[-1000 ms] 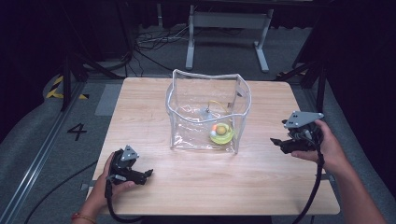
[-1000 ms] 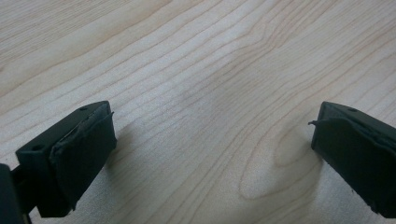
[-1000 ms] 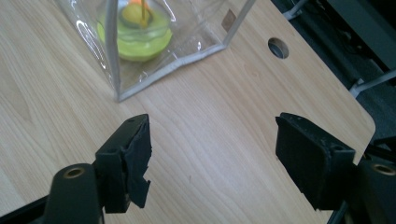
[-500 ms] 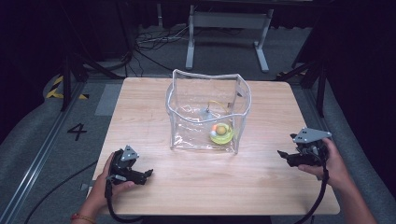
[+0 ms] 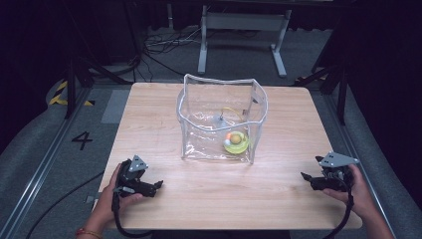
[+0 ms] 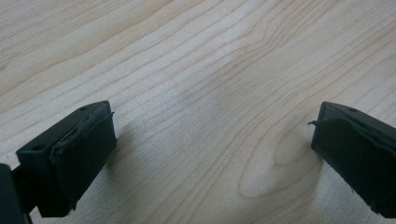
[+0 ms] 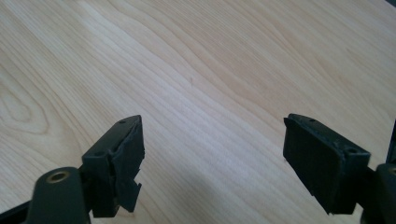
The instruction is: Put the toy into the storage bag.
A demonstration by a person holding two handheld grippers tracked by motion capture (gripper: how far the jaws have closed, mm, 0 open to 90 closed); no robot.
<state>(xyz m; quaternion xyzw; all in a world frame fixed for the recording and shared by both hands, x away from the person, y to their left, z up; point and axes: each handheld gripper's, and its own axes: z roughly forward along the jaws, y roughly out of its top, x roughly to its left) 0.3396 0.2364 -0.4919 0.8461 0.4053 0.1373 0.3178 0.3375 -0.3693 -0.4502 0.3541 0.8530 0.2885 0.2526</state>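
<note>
Near the table (image 5: pixel 209 196) front, both grippers rest low, jaws parted

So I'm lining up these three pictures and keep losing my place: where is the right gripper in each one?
High view: the right gripper is at the lower right, held low near the table's right edge, jaws apart.
Right gripper view: its own two black jaws rise from the bottom corners, open over bare wood.
Left gripper view: that picture has the left gripper's own jaws.
Shared landmark: the pale wood-grain table.
</note>
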